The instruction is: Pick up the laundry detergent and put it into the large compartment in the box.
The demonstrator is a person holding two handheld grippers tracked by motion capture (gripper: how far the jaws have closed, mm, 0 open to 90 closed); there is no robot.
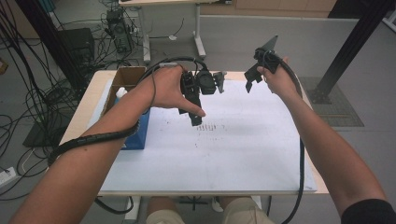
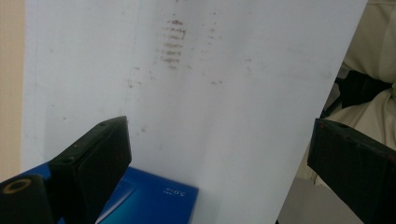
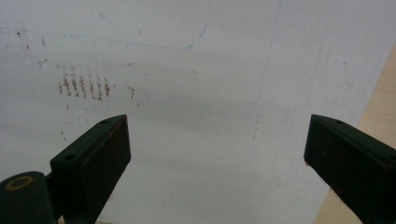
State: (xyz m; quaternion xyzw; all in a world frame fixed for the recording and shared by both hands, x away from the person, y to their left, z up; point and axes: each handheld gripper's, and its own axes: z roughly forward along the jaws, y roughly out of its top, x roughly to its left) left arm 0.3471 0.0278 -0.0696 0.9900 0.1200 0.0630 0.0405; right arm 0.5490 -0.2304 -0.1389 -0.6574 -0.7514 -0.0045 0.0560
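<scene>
A person holds both grippers above a white sheet (image 1: 233, 149) that covers the table. My left gripper (image 1: 195, 116) hangs over the sheet's middle-left, jaws pointing down and back toward the person, and it is open (image 2: 219, 154) with nothing between the jaws. My right gripper (image 1: 250, 83) is raised over the far right of the sheet. It is open (image 3: 217, 154) too, and empty. A blue box (image 1: 140, 133) lies at the left edge of the sheet; its corner (image 2: 154, 198) shows beside the left jaw. Faint brown smudge marks (image 1: 210, 127) stain the sheet's middle.
An open cardboard box (image 1: 125, 79) stands at the table's far left corner, behind the blue box. Cables trail from both grippers along the forearms. Beyond the table are a desk's legs (image 1: 198, 42), floor cables and a dark post (image 1: 345, 51) at the right.
</scene>
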